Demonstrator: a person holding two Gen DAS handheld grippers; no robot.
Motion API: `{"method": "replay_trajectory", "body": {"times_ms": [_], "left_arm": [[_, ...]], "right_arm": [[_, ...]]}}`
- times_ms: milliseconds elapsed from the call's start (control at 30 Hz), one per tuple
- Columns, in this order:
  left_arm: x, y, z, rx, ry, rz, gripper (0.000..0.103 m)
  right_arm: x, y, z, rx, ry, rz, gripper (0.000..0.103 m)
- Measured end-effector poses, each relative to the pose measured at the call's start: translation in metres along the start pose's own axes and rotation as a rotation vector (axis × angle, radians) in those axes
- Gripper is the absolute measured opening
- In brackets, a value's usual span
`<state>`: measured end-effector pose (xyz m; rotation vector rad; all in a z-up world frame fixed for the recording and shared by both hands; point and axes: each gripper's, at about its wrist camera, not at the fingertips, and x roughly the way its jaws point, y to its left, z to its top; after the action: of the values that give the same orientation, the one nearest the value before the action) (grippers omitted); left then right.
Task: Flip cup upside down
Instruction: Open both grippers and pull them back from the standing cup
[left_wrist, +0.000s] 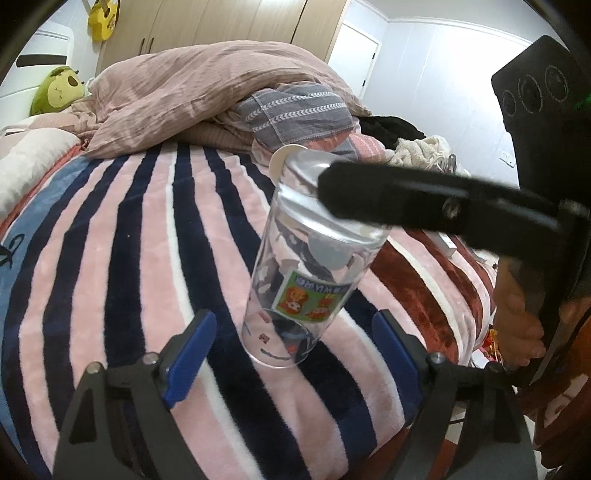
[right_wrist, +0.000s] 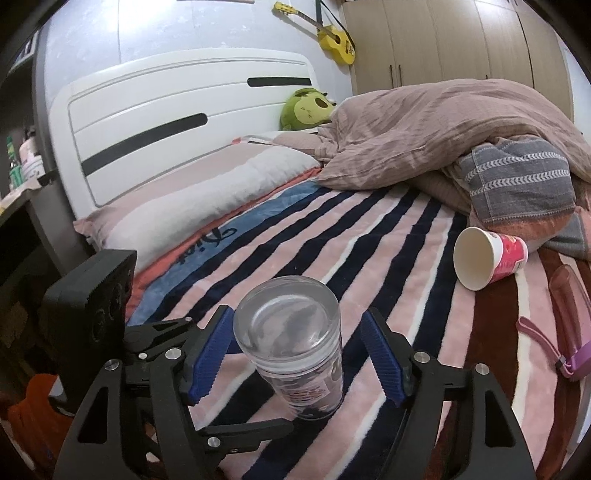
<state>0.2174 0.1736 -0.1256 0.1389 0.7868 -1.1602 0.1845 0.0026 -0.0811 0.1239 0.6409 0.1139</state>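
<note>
A clear plastic cup (left_wrist: 310, 266) with a green sticker stands upside down on the striped blanket (left_wrist: 129, 258), thick base up. In the left wrist view my left gripper (left_wrist: 295, 354) is open, its blue pads either side of the cup's lower end, not touching. The right gripper's black finger (left_wrist: 388, 199) crosses in front of the cup's top. In the right wrist view the cup (right_wrist: 295, 350) stands between the open blue pads of my right gripper (right_wrist: 295, 358), with gaps on both sides.
A pink paper cup (right_wrist: 487, 258) lies on its side at the right. A heaped duvet (right_wrist: 461, 129) and grey patterned cloth (right_wrist: 517, 184) fill the far side. A purple strapped object (right_wrist: 569, 332) lies at the right edge. Pillow (right_wrist: 207, 199) and headboard (right_wrist: 177, 122) are at the left.
</note>
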Motion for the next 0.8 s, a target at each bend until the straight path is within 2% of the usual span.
{"method": "replay_trajectory", "body": {"times_ms": [167, 233, 367, 400, 433, 633, 800], "left_arm": [[-0.027, -0.006, 0.012, -0.014, -0.006, 0.043, 0.088], [-0.046, -0.011, 0.020, -0.021, -0.013, 0.091, 0.090], [-0.090, -0.026, 0.034, -0.024, -0.026, 0.214, 0.092], [-0.096, -0.028, 0.036, -0.027, -0.027, 0.232, 0.101], [-0.105, -0.031, 0.038, -0.032, -0.034, 0.256, 0.102], [-0.148, -0.046, 0.044, -0.069, -0.077, 0.318, 0.103], [-0.165, -0.053, 0.041, -0.090, -0.093, 0.336, 0.103]], "right_arm": [[-0.027, -0.001, 0.010, 0.035, -0.042, 0.006, 0.070], [-0.046, 0.001, 0.013, 0.043, -0.050, -0.014, 0.082], [-0.082, 0.008, 0.010, 0.042, -0.061, -0.079, 0.091], [-0.089, 0.010, 0.009, 0.043, -0.066, -0.090, 0.097], [-0.096, 0.013, 0.007, 0.044, -0.073, -0.102, 0.100], [-0.128, 0.028, -0.014, 0.059, -0.086, -0.135, 0.102], [-0.139, 0.038, -0.027, 0.078, -0.085, -0.130, 0.102]]}}
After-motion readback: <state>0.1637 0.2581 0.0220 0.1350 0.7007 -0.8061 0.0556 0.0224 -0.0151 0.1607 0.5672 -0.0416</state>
